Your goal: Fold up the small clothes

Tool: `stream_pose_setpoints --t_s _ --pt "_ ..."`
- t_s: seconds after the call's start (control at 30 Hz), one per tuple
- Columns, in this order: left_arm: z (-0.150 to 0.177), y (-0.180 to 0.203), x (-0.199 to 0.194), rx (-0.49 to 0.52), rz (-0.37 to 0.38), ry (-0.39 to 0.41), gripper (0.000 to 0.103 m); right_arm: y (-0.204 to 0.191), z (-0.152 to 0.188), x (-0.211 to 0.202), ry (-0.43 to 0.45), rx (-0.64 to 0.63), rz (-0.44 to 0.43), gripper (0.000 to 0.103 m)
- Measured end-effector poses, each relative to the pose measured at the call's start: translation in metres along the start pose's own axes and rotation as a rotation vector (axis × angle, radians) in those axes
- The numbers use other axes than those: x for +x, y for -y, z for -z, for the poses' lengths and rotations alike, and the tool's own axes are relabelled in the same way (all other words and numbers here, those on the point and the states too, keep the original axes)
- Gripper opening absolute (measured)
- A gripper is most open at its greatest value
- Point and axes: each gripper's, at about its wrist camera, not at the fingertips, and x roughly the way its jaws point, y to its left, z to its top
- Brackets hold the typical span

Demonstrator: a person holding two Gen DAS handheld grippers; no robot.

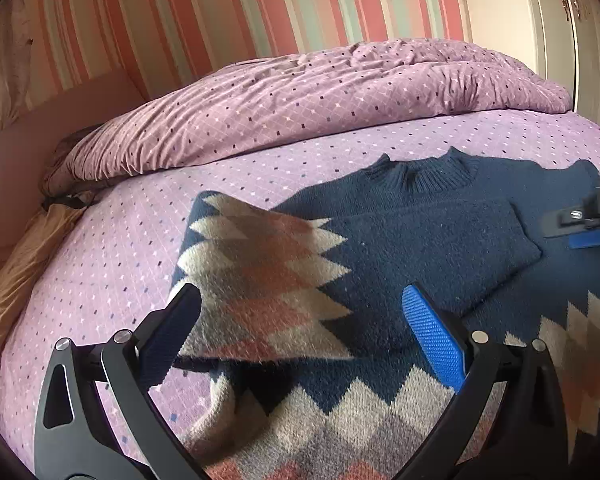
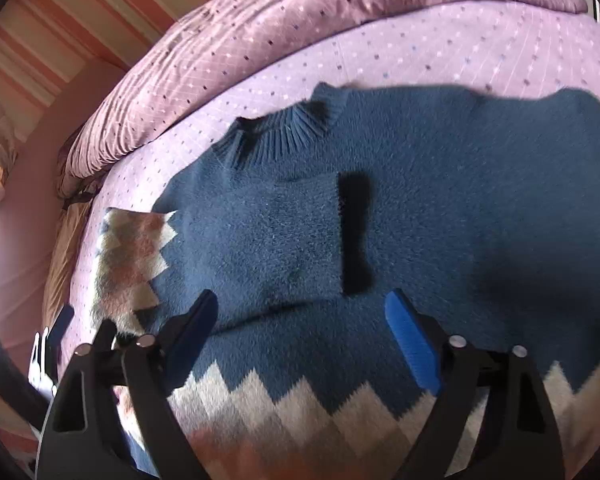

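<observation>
pink and green stripes run down the wall (image 1: 284, 4) behind a bed (image 1: 112, 248) with a purple dotted sheet, and a puffy purple blanket (image 1: 300, 96) is bunched at the far side. a dark blue sweater (image 1: 432, 248) with zigzag bands of cream and pink lies flat on the sheet, neck away from us. one sleeve (image 1: 260, 264) is already folded across the chest, its blue cuff end resting in the middle

what could go wrong: the folded sleeve is only lying there, so a bump from a finger could slide it back off. the wool is fuzzy and soft, so a pinch that grabs too little could slip, and a pinch that goes too deep could grab the sheet too

left gripper (image 1: 304, 312) has its jaws spread wide, over the folded sleeve, and nothing is pinched. right gripper (image 2: 300, 324) is also open, a bit less wide, above the sweater's front with nothing held. i cannot tell if its tips touch the wool
</observation>
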Motion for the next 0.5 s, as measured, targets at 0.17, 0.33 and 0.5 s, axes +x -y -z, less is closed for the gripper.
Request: stream_pose_setpoints --t_s 0.17,0.33,0.5 --pt "0.006 0.000 -0.007 0.023 0.002 0.030 0.100 0.007 -0.008 0.024 -0.048 0.060 -0.040 0.076" --pt "0.009 -0.010 -0.002 -0.020 0.015 0.018 0.100 0.009 -0.007 0.037 -0.071 0.081 -0.030 0.065" --pt "0.014 -0.013 0.002 -0.013 0.017 0.009 0.100 0.006 -0.007 0.045 -0.075 0.096 -0.044 0.063"
